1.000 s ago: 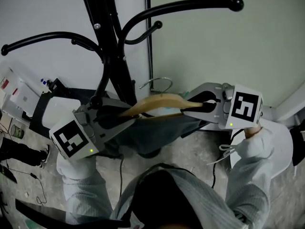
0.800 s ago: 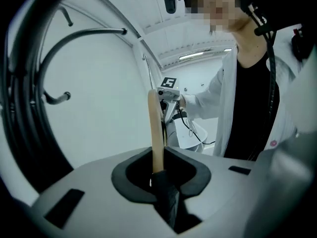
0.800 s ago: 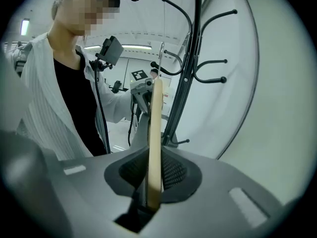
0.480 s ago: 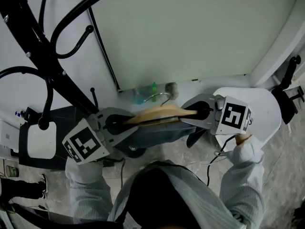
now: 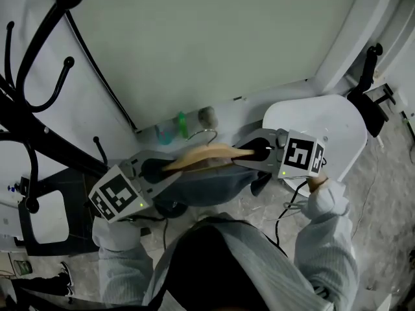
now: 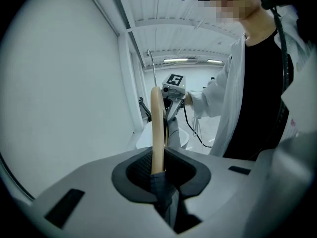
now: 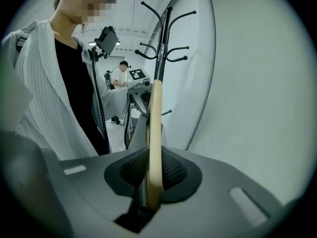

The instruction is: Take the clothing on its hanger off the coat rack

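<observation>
A wooden hanger with a metal hook carries dark grey clothing and hangs free of the black coat rack, which stands at the far left. My left gripper is shut on the hanger's left end and my right gripper on its right end. In the left gripper view the hanger and cloth are pinched in the left gripper. The right gripper view shows the hanger clamped in the right gripper, with the rack behind.
A white round seat stands at the right by the pale wall, with a black stand beyond it. Small bottles sit at the wall's foot. Another person stands far off. A cable trails on the floor.
Both grippers and the hanger with its clothing have moved right, away from the rack and toward the white seat. The rack has slid to the view's left edge. Both grips are unchanged.
</observation>
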Tool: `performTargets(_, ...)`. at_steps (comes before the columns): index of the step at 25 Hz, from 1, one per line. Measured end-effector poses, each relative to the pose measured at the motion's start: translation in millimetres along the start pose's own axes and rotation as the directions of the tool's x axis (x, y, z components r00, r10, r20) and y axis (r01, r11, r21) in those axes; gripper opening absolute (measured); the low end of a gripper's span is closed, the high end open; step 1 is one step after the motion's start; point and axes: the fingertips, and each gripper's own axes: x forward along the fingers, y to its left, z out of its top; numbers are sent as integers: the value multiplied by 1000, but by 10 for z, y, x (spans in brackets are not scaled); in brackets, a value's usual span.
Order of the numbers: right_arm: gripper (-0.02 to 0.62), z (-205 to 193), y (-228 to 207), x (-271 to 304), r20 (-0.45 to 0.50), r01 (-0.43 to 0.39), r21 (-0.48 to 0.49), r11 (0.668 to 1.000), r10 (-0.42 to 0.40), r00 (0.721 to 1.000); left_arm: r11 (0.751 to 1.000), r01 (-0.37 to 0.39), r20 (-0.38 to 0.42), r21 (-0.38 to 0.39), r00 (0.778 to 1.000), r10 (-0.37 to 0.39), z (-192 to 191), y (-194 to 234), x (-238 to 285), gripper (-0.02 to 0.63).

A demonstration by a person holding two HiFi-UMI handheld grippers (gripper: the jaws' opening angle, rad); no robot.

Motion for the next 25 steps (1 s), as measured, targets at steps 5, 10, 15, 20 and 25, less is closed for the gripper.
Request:
performTargets(5,51,-96,-1,26,10,1,12,1000,-1,1000,1000,29,-11,4,1000,-29,-53,18,89,60)
performTargets(10,49,-163,5,30,10,3,18,1000,-3,1000,999,34,-11,-1,999,-34,-65,24,137,60)
performTargets(15,49,-174,3,31,23,-6,18,1000,5,1000,999,37,-17,-10,999,-37,-76,43,157,60)
performTargets(20,49,-232,-38,17,17,4,18,1000,-4,1000,999,40,-21,-15,999,-40,-73,56,177,60)
performTargets(25,49,-212,-53,14,7,-2,19,1000,2,1000,999,50,-19,-21,999,-50,-84,72,181,60)
